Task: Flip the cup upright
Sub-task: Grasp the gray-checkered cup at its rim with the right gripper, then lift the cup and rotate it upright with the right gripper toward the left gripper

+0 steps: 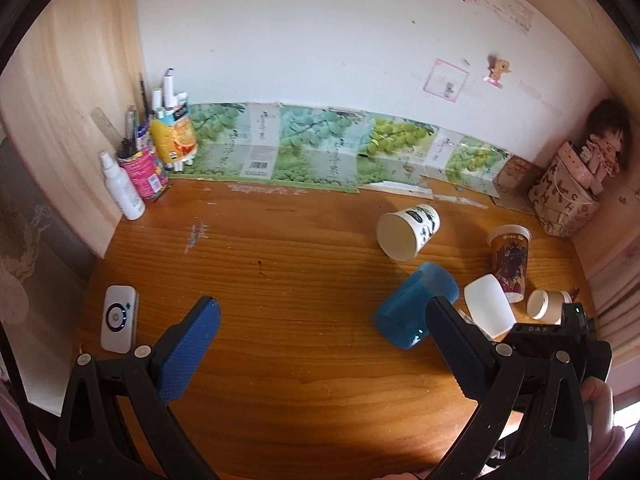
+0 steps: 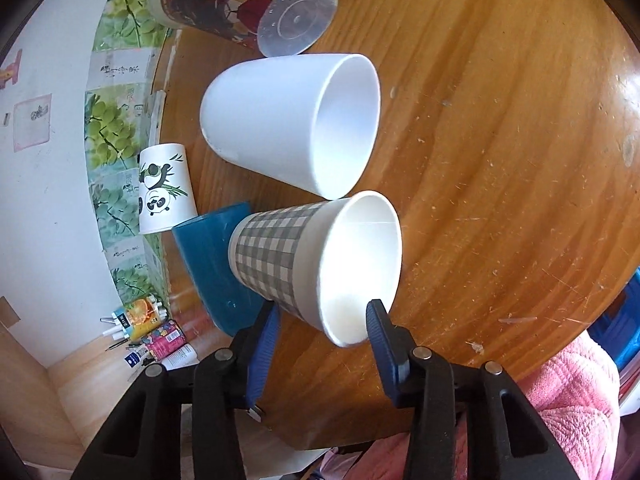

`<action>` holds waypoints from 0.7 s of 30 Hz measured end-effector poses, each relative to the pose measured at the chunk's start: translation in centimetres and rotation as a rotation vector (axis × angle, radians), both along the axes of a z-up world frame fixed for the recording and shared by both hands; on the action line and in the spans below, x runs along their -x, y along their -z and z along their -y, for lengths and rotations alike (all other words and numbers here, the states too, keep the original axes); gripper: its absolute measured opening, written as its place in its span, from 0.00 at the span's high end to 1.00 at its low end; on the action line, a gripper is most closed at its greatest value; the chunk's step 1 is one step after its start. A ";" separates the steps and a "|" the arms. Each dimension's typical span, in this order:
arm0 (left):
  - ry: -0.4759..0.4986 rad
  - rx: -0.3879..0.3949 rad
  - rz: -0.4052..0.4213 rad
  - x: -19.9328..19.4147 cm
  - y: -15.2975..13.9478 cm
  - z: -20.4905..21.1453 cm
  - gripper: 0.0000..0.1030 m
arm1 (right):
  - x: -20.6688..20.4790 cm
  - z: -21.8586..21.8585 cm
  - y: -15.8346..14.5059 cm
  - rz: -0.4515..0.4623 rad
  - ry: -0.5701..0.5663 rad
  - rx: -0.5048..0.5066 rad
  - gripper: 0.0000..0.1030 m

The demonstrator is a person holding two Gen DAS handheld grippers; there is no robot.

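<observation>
My right gripper (image 2: 322, 312) is shut on a grey checked paper cup (image 2: 280, 260), pinching its lower rim and wall; the cup lies sideways with its white mouth facing right. In the left wrist view that cup (image 1: 546, 304) shows at the far right beside the right gripper's body. My left gripper (image 1: 320, 320) is open and empty above the wooden table (image 1: 280, 272). A blue cup (image 1: 412, 312) lies on its side just left of its right finger. A white plastic cup (image 2: 288, 120), a panda paper cup (image 2: 164, 188) and a printed cup with a clear base (image 2: 240, 4) lie on their sides nearby.
A white remote-like device (image 1: 119, 318) lies at the table's front left. A spray bottle (image 1: 124, 188) and pen holders (image 1: 148, 168) stand at the back left. A patterned bag (image 1: 564, 196) sits at the back right. Grape-printed cartons (image 1: 304, 148) line the wall. Pink cloth (image 2: 568, 396) lies at the near edge.
</observation>
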State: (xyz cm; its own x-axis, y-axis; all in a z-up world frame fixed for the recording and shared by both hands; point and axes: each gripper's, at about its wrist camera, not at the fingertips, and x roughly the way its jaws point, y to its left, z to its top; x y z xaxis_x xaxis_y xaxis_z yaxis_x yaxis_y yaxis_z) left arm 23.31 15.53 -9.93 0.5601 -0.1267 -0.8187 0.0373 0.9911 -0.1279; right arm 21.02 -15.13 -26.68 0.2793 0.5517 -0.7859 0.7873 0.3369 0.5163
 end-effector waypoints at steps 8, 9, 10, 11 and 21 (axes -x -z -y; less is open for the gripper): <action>0.121 -0.025 -0.051 -0.7 1.1 2.6 0.01 | -1.7 -0.1 -1.1 0.082 -0.099 0.045 0.79; 0.132 -0.024 -0.055 -0.7 1.3 2.7 0.01 | -1.9 -0.1 -1.1 0.099 -0.111 0.037 0.80; 0.141 -0.031 -0.059 -0.6 1.5 3.0 0.01 | -2.1 -0.2 -1.2 0.112 -0.129 0.034 0.82; 0.149 -0.045 -0.061 -0.6 1.7 3.2 0.01 | -2.2 -0.3 -1.4 0.120 -0.144 0.038 0.86; 0.284 -0.016 -0.142 0.6 4.6 6.3 0.01 | -3.6 -2.2 -3.0 0.212 -0.520 0.143 0.95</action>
State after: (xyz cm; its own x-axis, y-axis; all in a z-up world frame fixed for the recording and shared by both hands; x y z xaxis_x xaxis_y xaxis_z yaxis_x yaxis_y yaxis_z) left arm 22.67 9.25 -14.54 0.3840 -0.2482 -0.8893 0.2954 0.9456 -0.1364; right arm 24.65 -12.95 -23.71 0.1595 0.5509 -0.8192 0.3840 0.7298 0.5656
